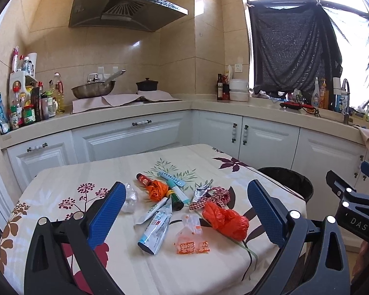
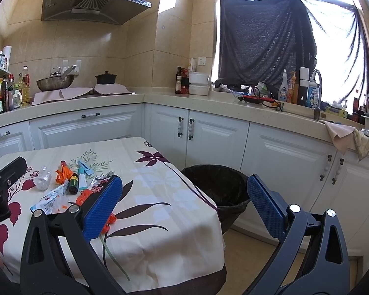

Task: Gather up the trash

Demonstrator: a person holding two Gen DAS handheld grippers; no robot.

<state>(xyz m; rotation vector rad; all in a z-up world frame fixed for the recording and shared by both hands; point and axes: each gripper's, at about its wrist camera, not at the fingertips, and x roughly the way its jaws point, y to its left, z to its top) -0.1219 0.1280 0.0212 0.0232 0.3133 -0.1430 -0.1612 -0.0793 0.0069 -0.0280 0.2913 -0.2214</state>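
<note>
hovering above the near edge of the table (image 1: 61,179), the left gripper (image 1: 184,213) had its blue pads spread wide with nothing between them. straight ahead of it, between the two fingers, the trash lay scattered on the floral tablecloth: a flattened toothpaste tube (image 1: 156,231) with blue and red print too small to read, a clear packet (image 1: 192,236) just beside it bearing orange labels with white characters that could not be made out, and a crumpled red plastic bag (image 1: 226,218) nearer the right finger. farther ahead sat a small dark bottle (image 1: 176,200), a teal tube (image 1: 178,189), an orange wrapper (image 1: 156,190), a red-capped tube (image 1: 143,179), a foil scrap (image 1: 200,193) and a red checked ribbon (image 1: 216,195). a clear crumpled bag (image 1: 130,198) lay close to the left finger.

the right gripper (image 2: 184,206) was likewise wide open and empty, held off the table's right side; the black-lined bin (image 2: 216,184) stood on the floor directly ahead between its fingers, and the pile of trash was off to its left, partly behind its left pad. in the left wrist view, white letters "das" showed on the right gripper's black body at the frame's right edge; in the right wrist view, the left gripper's body showed partial lettering ending "ai".
</note>
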